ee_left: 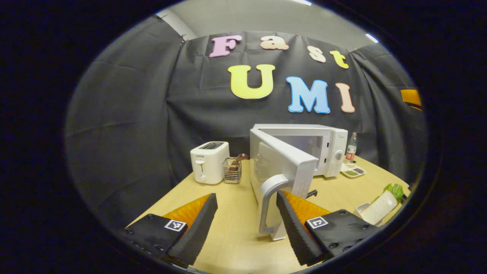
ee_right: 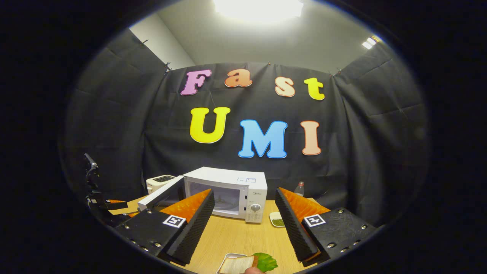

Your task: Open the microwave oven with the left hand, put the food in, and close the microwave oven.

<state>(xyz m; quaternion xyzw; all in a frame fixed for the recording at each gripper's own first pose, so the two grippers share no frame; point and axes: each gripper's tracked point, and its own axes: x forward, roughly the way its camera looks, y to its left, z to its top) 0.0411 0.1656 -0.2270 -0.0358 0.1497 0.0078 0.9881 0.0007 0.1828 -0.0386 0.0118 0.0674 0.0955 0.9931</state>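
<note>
Black cloth walls close the booth around a pale wooden table, and on it the landmark is a white box-shaped microwave oven with a dial on its control panel. Its white door stands swung partly open toward the left gripper view's camera, the curved pale-grey handle at the door's free edge. To the left of the microwave stands a white two-slot toaster, and between the two sits a small wire basket with a dark utensil in it. Just right of the microwave stands a clear plastic bottle with a red label, and in front of that lies a small white divided dish holding green and dark bits. Nearer than the microwave, toward the table's front right edge, a white tray carries the food: a slice of pale bread beside a green lettuce leaf. The left gripper is spread wide with nothing between its fingers; the door handle lies in the gap, just beside one finger, though contact cannot be judged. The right gripper is likewise wide apart and holds nothing, above the tray with the microwave seen beyond it.
</note>
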